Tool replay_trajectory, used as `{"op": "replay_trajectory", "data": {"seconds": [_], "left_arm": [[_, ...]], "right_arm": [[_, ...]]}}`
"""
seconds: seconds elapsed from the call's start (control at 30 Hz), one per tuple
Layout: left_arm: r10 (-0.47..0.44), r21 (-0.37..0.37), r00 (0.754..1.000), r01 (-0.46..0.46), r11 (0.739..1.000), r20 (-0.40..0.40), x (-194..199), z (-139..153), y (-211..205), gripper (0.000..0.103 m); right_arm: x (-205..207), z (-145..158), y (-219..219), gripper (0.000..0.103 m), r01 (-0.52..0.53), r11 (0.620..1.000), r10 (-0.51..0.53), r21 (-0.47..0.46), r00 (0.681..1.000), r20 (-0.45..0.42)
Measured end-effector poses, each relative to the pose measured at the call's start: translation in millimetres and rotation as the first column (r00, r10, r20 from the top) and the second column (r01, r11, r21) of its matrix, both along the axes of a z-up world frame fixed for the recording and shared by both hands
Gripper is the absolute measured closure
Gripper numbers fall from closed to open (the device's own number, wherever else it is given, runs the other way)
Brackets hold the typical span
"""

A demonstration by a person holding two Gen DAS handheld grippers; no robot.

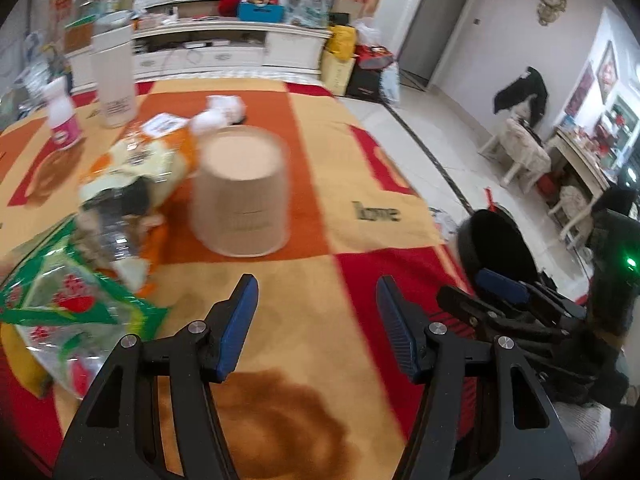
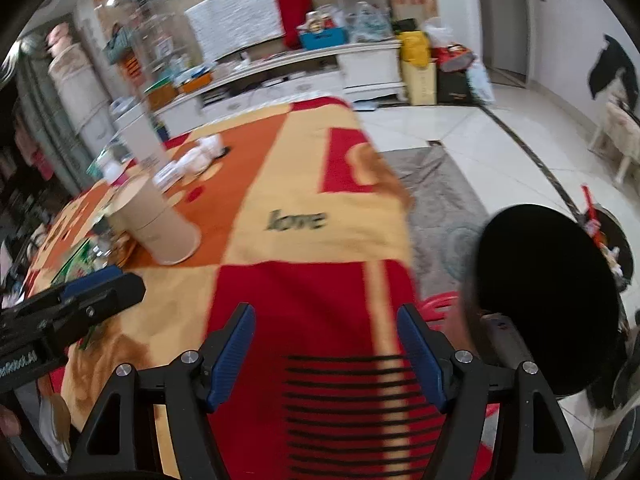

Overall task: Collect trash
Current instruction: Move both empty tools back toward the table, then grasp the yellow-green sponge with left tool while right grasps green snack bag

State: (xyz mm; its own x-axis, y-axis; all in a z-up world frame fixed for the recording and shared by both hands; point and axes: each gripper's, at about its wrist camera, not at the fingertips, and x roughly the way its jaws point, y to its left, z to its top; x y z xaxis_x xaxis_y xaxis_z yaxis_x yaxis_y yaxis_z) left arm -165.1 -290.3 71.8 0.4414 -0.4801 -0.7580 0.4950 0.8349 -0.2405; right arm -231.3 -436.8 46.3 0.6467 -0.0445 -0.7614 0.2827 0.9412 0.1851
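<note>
Paper cup [image 1: 241,191] upside-down nr wrappers [image 1: 132,168]

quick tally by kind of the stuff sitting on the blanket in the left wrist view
upside-down paper cup: 1
tall white canister: 1
small pink and white bottle: 1
plastic bags and wrappers: 2, green bag, orange bag
crumpled white tissue clump: 1
total: 6

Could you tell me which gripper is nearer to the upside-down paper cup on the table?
Left. The left gripper hovers just in front of the paper cup, jaws open and empty. The right gripper is off to the cup's right, near the table edge, also open.
</note>
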Motion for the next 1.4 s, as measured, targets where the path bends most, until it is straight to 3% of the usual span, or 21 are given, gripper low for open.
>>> {"op": "replay_trajectory", "data": {"seconds": [0.13,0.3,0.6,0.77,1.03,1.23,1.4], "left_arm": [[0.027,-0.021,1.000,-0.027,0.999,-0.002,21,-9,20,0.043],[0.049,-0.031,0.995,-0.052,0.998,-0.081,39,-21,54,0.043],[0.079,0.014,0.982,-0.078,0.997,-0.170,8,-23,138,0.043],[0.121,-0.049,0.979,-0.131,0.990,-0.165,-8,-7,173,0.043],[0.220,-0.014,0.968,-0.223,0.975,-0.118,2,-4,215,0.043],[0.290,0.017,0.953,-0.289,0.957,-0.087,18,0,253,0.043],[0.266,0.004,0.960,-0.267,0.964,-0.094,24,-1,266,0.042]], "right_arm": [[12,0,27,0.032,-0.060,0.998,0.060,0.000,0.998,0.001],[22,3,52,0.032,-0.120,0.993,0.120,-0.009,0.993,0.003],[48,2,82,0.030,-0.215,0.977,0.215,0.014,0.977,0.004],[63,-3,107,0.030,-0.286,0.956,0.285,0.069,0.958,0.016],[83,-1,159,0.025,-0.451,0.888,0.450,0.092,0.893,0.029],[104,1,206,0.015,-0.600,0.799,0.600,0.045,0.800,0.021],[131,-11,233,0.009,-0.670,0.742,0.670,0.015,0.742,-0.023]]}}
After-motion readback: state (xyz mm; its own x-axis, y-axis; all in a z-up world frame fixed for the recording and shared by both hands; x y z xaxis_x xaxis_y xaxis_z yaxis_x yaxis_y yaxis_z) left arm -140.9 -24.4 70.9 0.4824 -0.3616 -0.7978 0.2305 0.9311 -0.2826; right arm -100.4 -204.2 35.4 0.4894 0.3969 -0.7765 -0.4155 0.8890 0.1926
